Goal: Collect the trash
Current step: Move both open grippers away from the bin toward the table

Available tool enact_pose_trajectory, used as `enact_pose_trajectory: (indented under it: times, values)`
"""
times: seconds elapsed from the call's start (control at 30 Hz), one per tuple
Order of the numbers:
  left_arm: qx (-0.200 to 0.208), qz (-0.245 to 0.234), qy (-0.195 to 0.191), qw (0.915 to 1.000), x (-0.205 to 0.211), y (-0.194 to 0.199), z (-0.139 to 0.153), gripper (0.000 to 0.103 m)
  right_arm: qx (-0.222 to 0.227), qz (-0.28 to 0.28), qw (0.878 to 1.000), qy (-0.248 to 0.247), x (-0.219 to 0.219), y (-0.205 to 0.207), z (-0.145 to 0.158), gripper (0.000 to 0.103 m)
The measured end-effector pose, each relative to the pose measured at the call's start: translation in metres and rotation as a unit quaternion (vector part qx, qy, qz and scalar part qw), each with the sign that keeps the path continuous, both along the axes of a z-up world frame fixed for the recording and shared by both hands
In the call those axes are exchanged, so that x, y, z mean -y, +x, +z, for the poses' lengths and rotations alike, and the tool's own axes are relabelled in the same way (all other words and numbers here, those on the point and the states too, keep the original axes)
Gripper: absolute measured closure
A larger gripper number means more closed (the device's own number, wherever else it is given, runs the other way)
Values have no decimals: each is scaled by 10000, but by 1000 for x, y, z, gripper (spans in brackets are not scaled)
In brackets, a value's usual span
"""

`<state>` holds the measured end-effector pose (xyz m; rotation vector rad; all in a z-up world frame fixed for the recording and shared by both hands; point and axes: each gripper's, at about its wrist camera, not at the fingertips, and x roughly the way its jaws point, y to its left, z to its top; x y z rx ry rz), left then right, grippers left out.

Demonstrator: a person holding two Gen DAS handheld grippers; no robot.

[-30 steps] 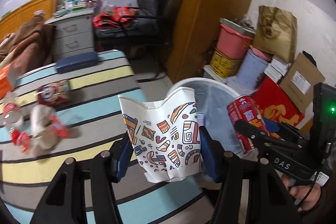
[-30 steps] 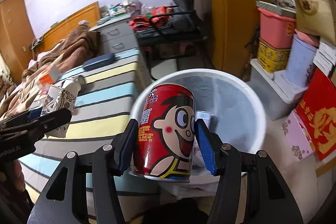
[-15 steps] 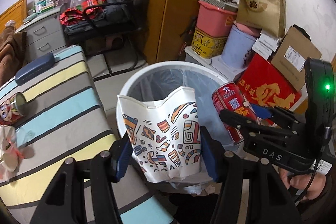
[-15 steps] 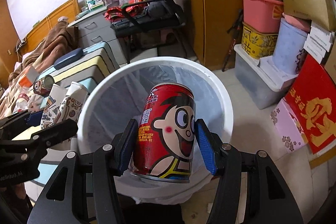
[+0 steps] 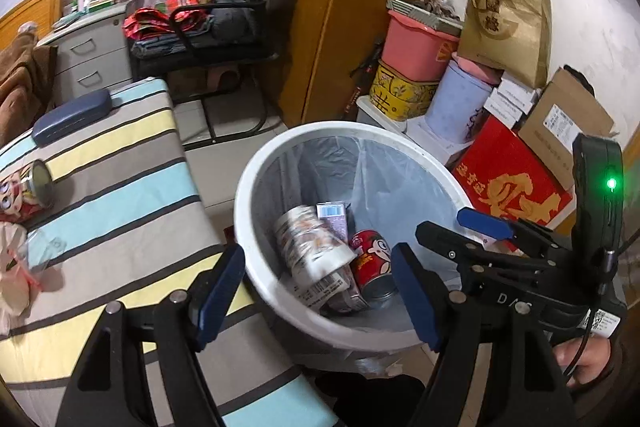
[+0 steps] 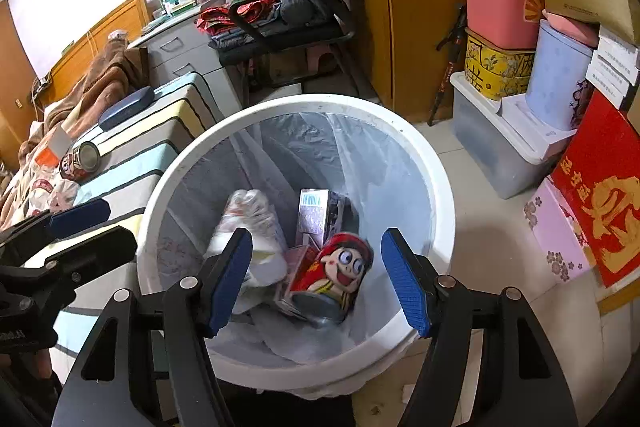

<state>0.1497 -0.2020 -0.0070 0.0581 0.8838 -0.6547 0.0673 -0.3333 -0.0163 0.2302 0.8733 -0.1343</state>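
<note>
While both grippers gape empty, trash lies in the bin (image 6: 436,163).
Left gripper (image 5: 318,293) and right gripper (image 6: 316,277), jaws just opened, hang above it; cup (image 5: 312,251) and can (image 6: 334,273) lie inside.

Red cans: two, one (image 6: 336,267) in the bin below the gripper, one (image 5: 28,187) on the bench.
Patterned paper cup (image 5: 312,251): one.
Purple carton (image 6: 320,215): one.
White bin (image 6: 436,163): one.
Grippers: two (image 5: 320,291) (image 6: 316,279).

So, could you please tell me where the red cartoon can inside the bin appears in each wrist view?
Left wrist: red can low centre, in the bin, right of the patterned cup.
Right wrist: red can low centre, between the open fingers.
Shared landmark: white bin rim.
</note>
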Motion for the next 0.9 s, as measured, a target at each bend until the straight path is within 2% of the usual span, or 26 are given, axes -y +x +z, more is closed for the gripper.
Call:
enact_pose_trajectory:
  times: [0.53, 0.9]
  values:
    - [312, 718, -55, 9969, -83, -25, 19, 26, 390, 299, 9987, -91, -48, -6, 22, 34]
    - [499, 1402, -12, 9889, -159, -35, 20, 26, 571, 832, 9949, 21, -100, 4, 27, 34]
